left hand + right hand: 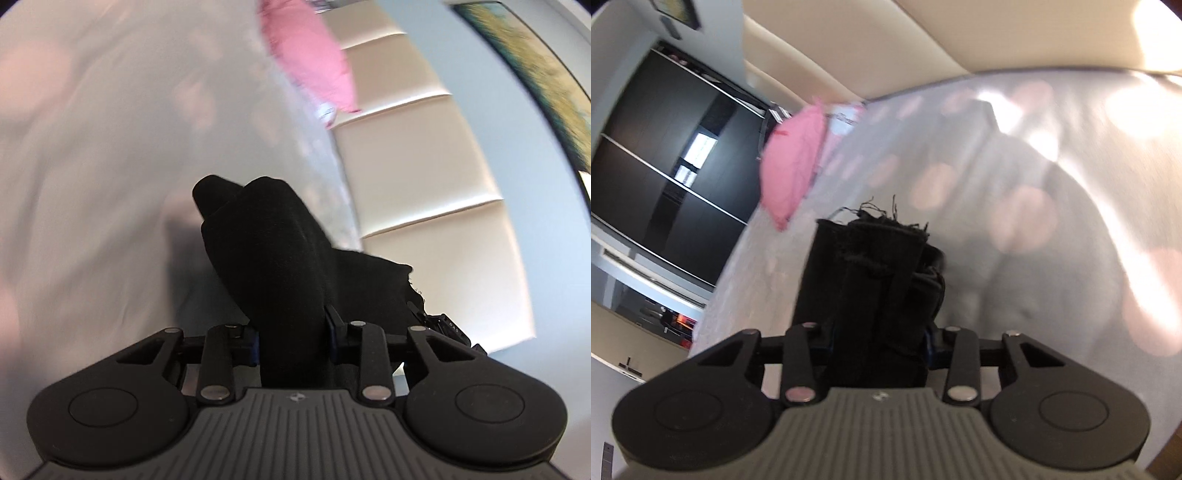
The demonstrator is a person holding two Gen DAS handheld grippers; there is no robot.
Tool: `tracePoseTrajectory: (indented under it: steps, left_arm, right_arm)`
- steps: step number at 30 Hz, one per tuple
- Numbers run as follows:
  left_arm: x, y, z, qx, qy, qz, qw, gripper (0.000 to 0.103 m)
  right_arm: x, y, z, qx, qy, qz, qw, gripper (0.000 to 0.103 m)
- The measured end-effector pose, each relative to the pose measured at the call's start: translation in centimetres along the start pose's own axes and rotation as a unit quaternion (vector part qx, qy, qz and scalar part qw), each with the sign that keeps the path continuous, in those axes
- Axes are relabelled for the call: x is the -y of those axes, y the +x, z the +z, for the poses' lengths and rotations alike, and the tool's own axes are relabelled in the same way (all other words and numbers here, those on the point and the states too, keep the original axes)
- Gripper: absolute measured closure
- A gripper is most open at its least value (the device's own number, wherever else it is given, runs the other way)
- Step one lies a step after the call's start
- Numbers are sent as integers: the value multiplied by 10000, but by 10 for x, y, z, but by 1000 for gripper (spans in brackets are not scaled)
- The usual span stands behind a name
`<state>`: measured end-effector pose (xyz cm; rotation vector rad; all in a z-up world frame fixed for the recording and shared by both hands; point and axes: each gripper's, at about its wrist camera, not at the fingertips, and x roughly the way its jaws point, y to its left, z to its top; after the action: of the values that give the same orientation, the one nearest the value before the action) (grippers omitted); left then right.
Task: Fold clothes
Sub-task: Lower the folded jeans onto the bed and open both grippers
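Observation:
A black garment [269, 251] is bunched into a thick fold that rises out from between the jaws of my left gripper [293, 332]. The blue pads press on it from both sides, so the gripper is shut on it. In the right wrist view the same black garment [875, 280] stands as a folded band with a frayed, thready top edge. My right gripper [879, 343] is shut on it there. The fingertips of both grippers are hidden by the cloth. Both hold it above a pale grey bedsheet [110, 184] with pink dots [1023, 218].
A pink cloth item [310, 59] lies at the bed's far end [792, 162]. A cream padded headboard [424, 184] runs along the bed. A framed picture [535, 74] hangs on the wall. A dark wardrobe [665, 166] stands beyond the bed's left edge.

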<state>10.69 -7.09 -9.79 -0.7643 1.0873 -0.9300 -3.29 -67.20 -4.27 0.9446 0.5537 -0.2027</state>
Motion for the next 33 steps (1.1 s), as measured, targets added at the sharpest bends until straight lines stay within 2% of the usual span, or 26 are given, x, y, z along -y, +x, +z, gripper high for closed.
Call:
tracePoseTrajectory:
  steps: [4, 10, 15, 20, 23, 26, 30, 33]
  left_arm:
    - [17, -46, 31, 98, 402, 129, 9991, 75]
    - [29, -154, 54, 405, 762, 442, 9953, 75]
    - [29, -254, 50, 637, 817, 879, 9907, 75]
    - [9, -329, 31, 684, 676, 1347, 9862, 75]
    - [-23, -352, 20, 672, 308, 1651, 9835, 75]
    - [-62, -351, 5, 518, -88, 1918, 9800, 75]
    - [-99, -347, -16, 306, -531, 2122, 9753, 73]
    - [-103, -345, -20, 66, -417, 2375, 9705, 67]
  right_arm:
    - [-40, -1, -8, -90, 22, 74, 9999, 62]
    - [-109, 17, -53, -480, 20, 554, 9973, 63]
    - [-154, 31, -122, -819, 204, 992, 9915, 62]
    - [-176, 37, -206, -1193, 392, 1145, 9855, 62]
    - [-178, 47, -250, -1508, 334, 985, 9831, 62]
    - [-177, 58, -283, -1778, 226, 714, 9812, 61]
    - [-168, 64, -294, -2068, 157, 115, 9782, 53]
    - [-165, 68, -293, -2196, 64, -321, 9750, 44]
